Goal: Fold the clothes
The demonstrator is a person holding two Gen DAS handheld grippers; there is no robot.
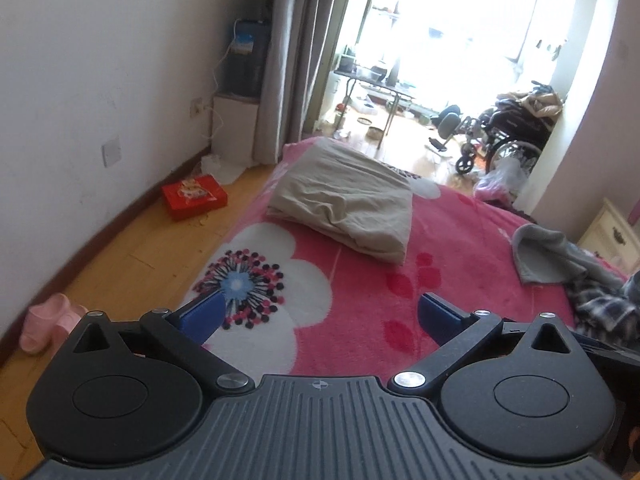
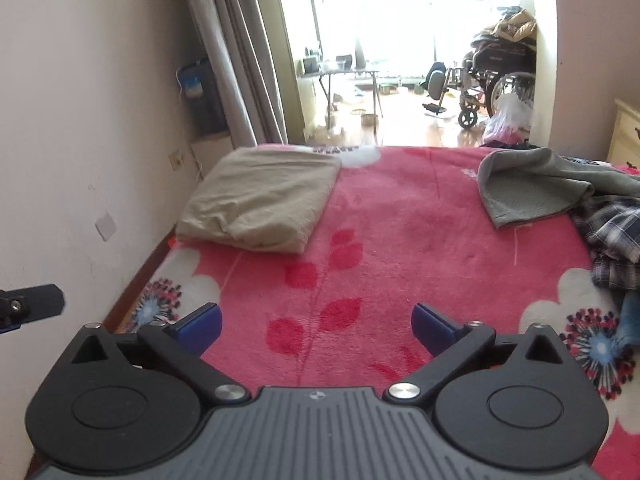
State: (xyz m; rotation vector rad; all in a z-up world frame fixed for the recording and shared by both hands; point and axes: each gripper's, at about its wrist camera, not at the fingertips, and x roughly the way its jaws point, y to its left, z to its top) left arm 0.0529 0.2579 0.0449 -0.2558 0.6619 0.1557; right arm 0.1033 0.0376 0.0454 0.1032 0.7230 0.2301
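Pink floral blanket [image 2: 400,216] carries a folded beige garment [image 2: 260,204] at its far left edge and an unfolded heap [image 2: 580,200] right, so either left gripper [image 1: 320,316] or right gripper [image 2: 316,320], both wide apart and empty, could snag several garments together.

On the pink floral blanket [image 2: 400,216]: one folded beige garment [image 2: 260,200], one grey garment [image 2: 532,184], one plaid shirt [image 2: 612,236]; on the floor, one red box [image 1: 195,197] and one wheelchair [image 2: 496,76], plus one pair of pink slippers [image 1: 48,322].
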